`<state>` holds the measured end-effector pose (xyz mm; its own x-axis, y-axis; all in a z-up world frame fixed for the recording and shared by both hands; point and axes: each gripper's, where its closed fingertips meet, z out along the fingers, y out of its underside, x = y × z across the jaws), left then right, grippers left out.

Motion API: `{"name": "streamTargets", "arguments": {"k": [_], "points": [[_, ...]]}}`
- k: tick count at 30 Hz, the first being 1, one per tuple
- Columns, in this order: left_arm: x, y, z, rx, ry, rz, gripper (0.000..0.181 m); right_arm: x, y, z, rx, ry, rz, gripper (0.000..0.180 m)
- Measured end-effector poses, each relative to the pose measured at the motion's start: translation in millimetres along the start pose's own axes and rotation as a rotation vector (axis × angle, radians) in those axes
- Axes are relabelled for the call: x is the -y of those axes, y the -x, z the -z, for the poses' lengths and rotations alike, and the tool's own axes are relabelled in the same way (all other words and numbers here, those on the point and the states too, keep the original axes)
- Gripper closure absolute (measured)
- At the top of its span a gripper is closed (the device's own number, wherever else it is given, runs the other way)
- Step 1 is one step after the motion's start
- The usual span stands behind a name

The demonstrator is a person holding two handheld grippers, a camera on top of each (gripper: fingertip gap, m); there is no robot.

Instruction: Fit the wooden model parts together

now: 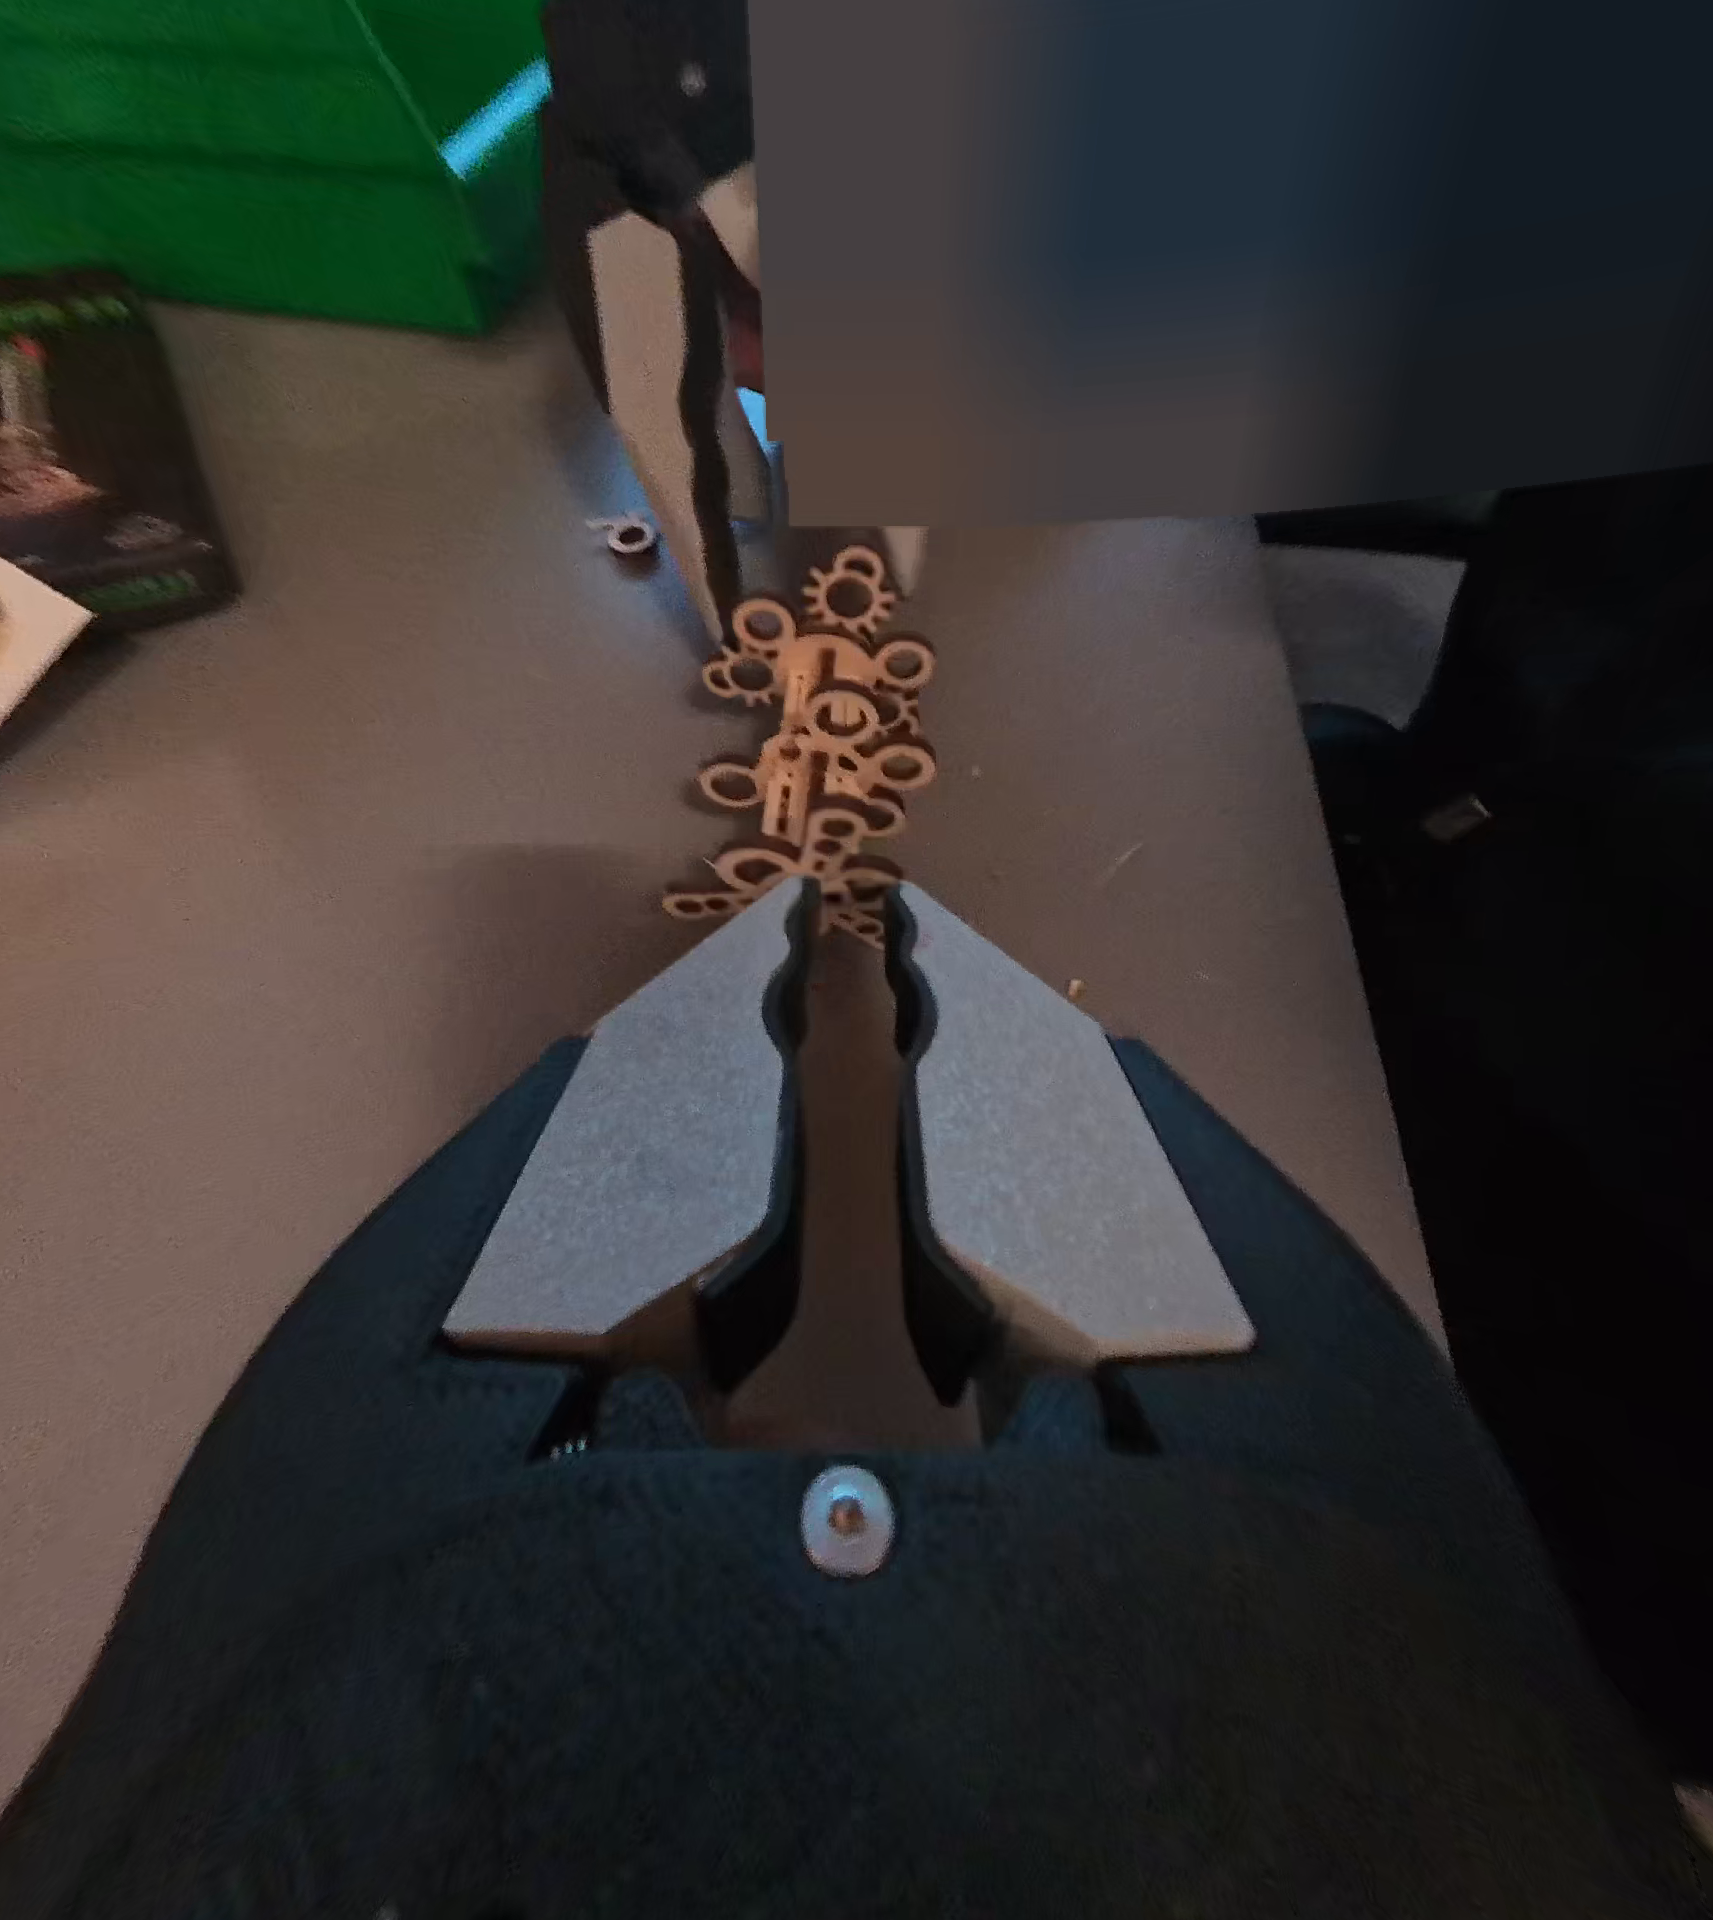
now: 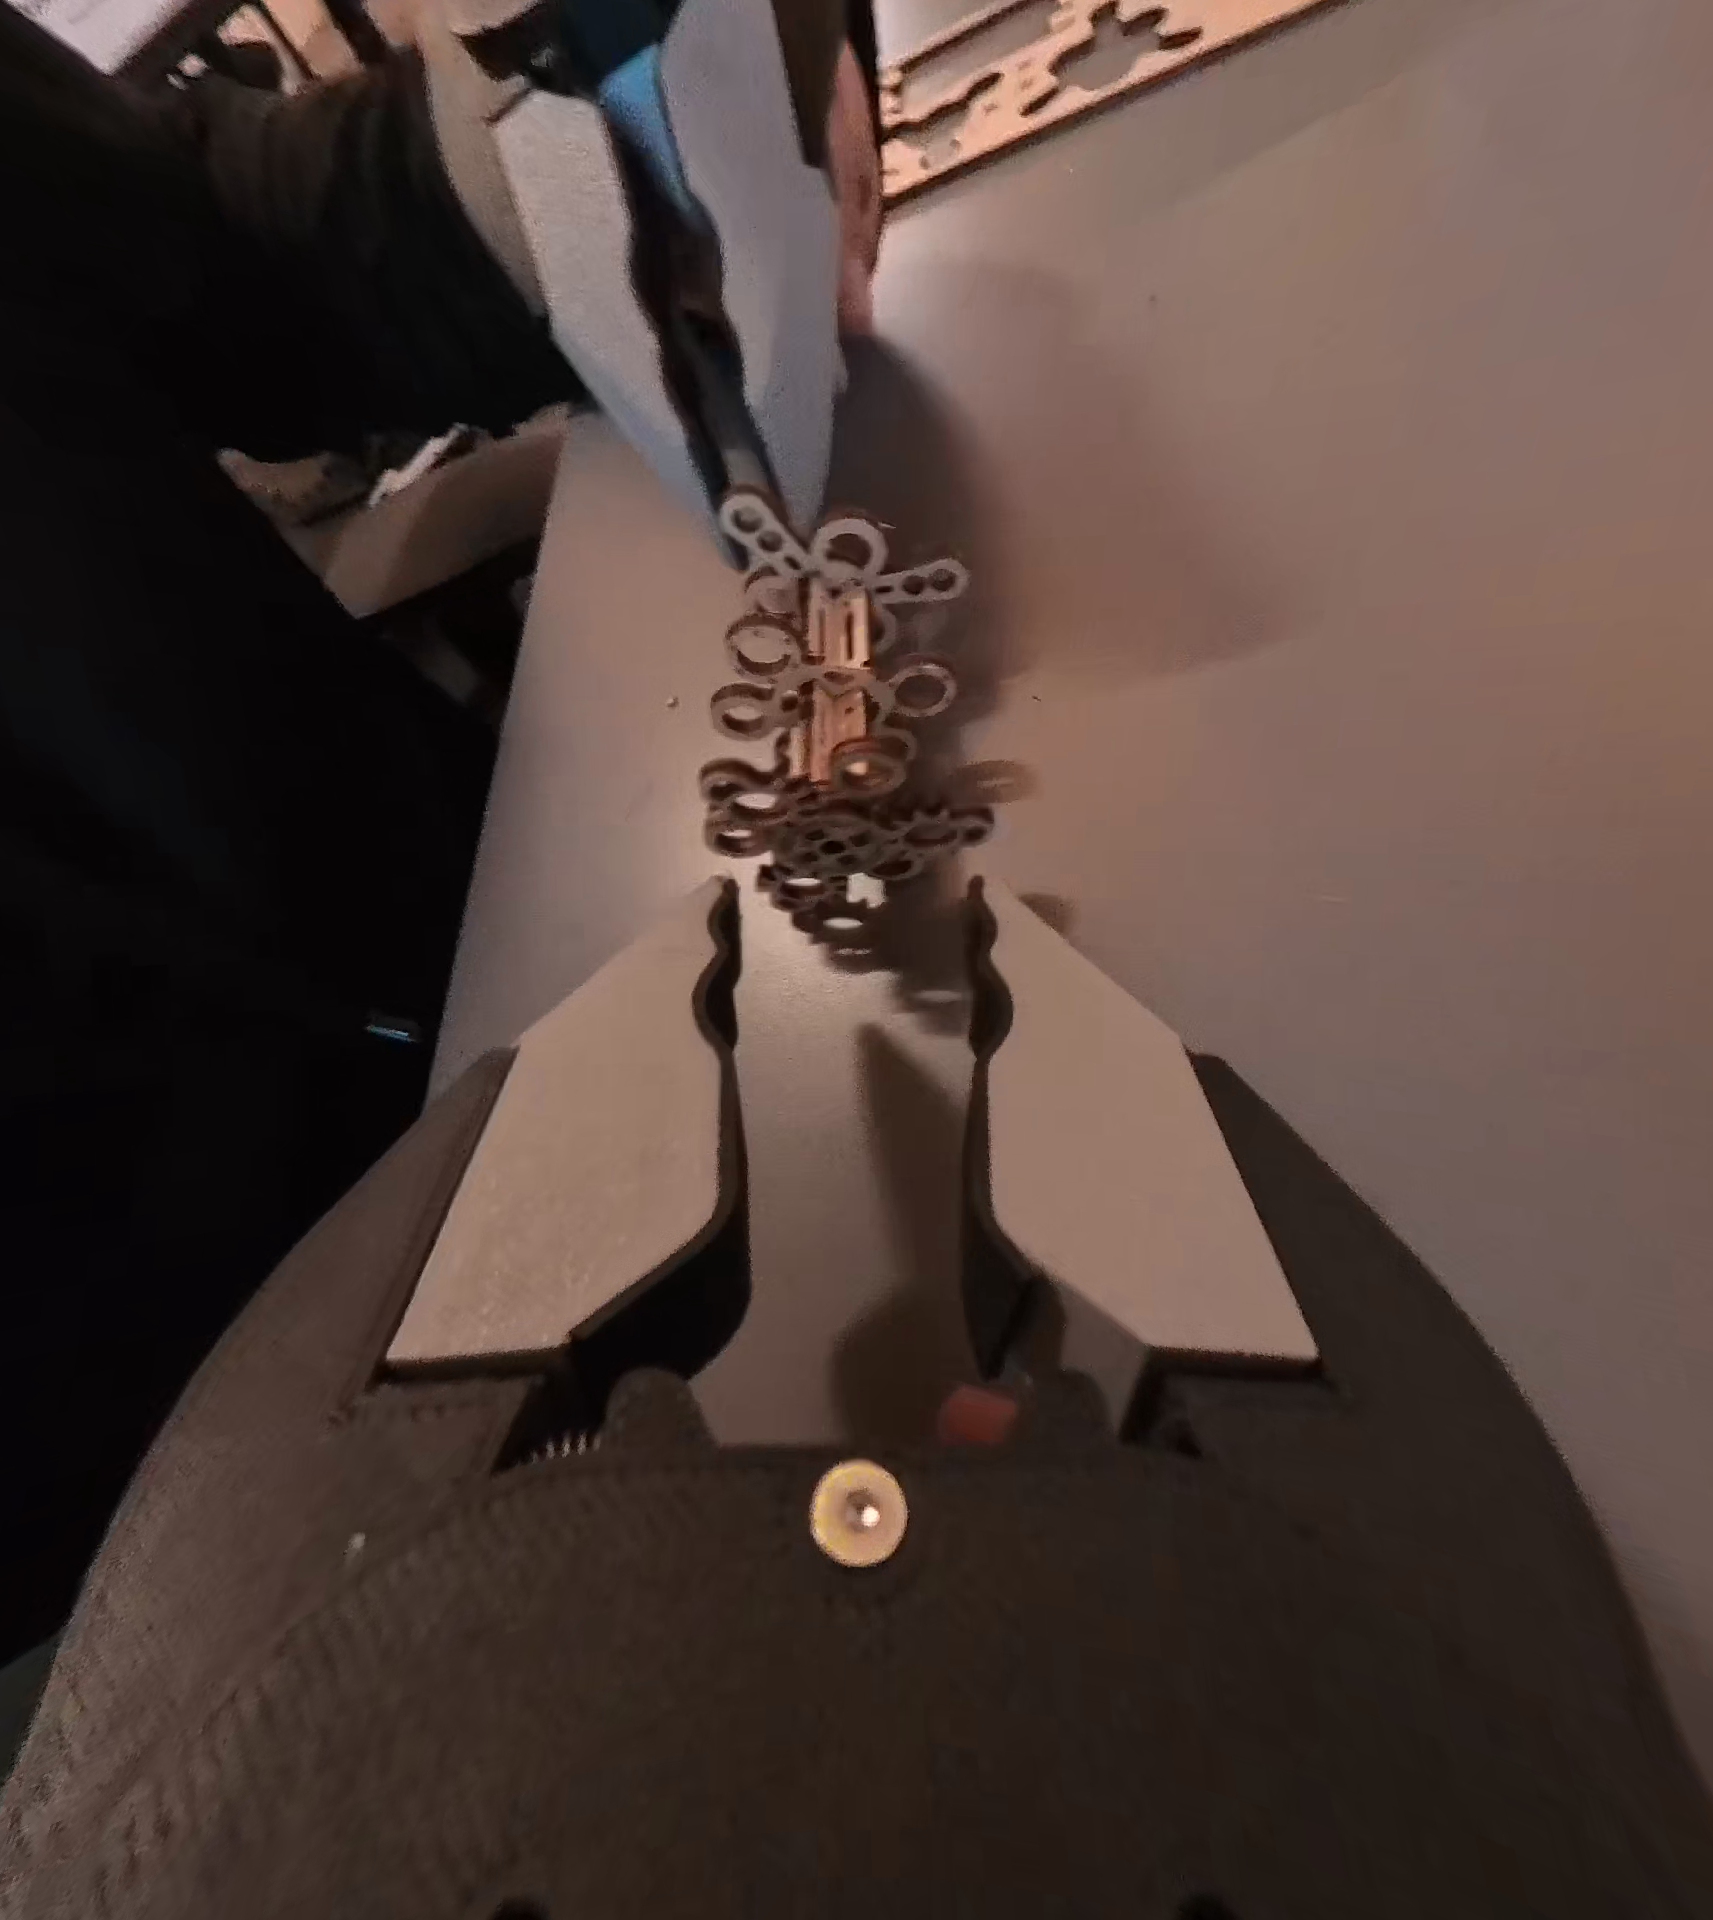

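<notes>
A wooden model (image 1: pixel 816 748), a thin stem crossed by flat tiers of laser-cut rings and gear shapes, is seen held above a grey desk (image 1: pixel 312 935). The left gripper (image 1: pixel 850 894) is nearly closed, its tips pinched on one end of the model. The right gripper (image 2: pixel 852 891) is held open and empty, the model's other end sitting just ahead of its fingertips, between them but seemingly not touched. The model is judged to be light, stiff and brittle; the ring tiers could snap, so the central stem would be the safer hold. A green box (image 1: pixel 208 156) and a cut-out wooden sheet (image 2: pixel 1039 94) lie well apart.
</notes>
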<state>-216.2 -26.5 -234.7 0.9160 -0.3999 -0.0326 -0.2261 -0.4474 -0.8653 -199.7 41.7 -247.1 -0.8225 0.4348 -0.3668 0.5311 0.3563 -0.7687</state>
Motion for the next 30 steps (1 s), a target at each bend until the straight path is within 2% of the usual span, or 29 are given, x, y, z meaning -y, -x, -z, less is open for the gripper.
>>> {"name": "streamTargets", "arguments": {"k": [5,11,16,19,30], "points": [[-4.1,1.8,-2.6,-0.020,0.031,0.016,0.168,-2.5,0.2,-8.2,-0.011,0.039,0.002,0.146],[-4.9,10.0,-6.5,-0.008,0.047,-0.017,0.177,-8.3,1.9,-14.8,-0.015,0.091,0.015,0.154],[-9.5,12.2,-5.1,-0.037,0.066,-0.032,0.178,-8.9,3.1,-8.7,0.016,0.076,0.001,0.165],[-8.6,11.9,-7.3,-0.053,0.067,-0.046,0.177,-5.5,2.3,-7.2,0.023,0.055,-0.003,0.180],[-4.1,18.3,-9.8,-0.049,0.047,-0.061,0.178,-6.3,-4.1,-4.8,-0.021,0.058,0.010,0.180]]}}
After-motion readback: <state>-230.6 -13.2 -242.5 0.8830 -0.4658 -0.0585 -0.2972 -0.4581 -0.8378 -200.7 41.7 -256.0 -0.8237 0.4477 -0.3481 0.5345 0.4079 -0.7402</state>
